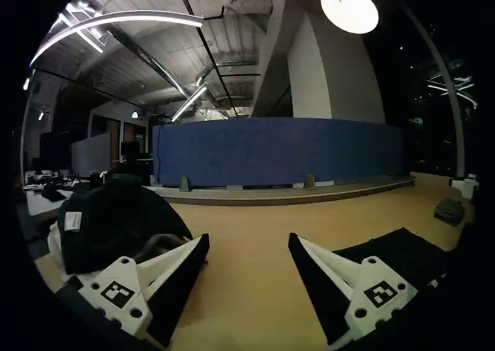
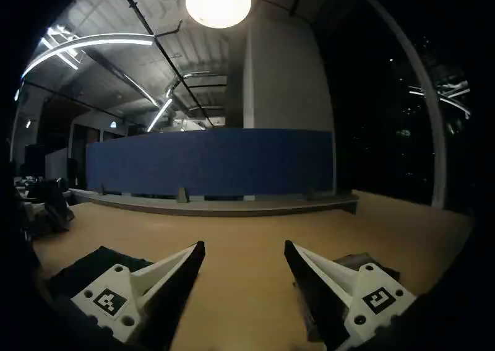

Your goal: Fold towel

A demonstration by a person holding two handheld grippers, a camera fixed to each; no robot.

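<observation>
Left hand-held gripper (image 1: 247,238): fingers wide apart, nothing between them, low over the pale wood worktop (image 1: 260,218). Right hand-held gripper (image 2: 244,244): also wide, empty. Dark towel (image 1: 396,249) lies flat on the worktop just beside the left gripper's right finger. Heap of dark cloth (image 1: 111,224) at far left. Blue partition (image 1: 278,150) stands behind.
</observation>
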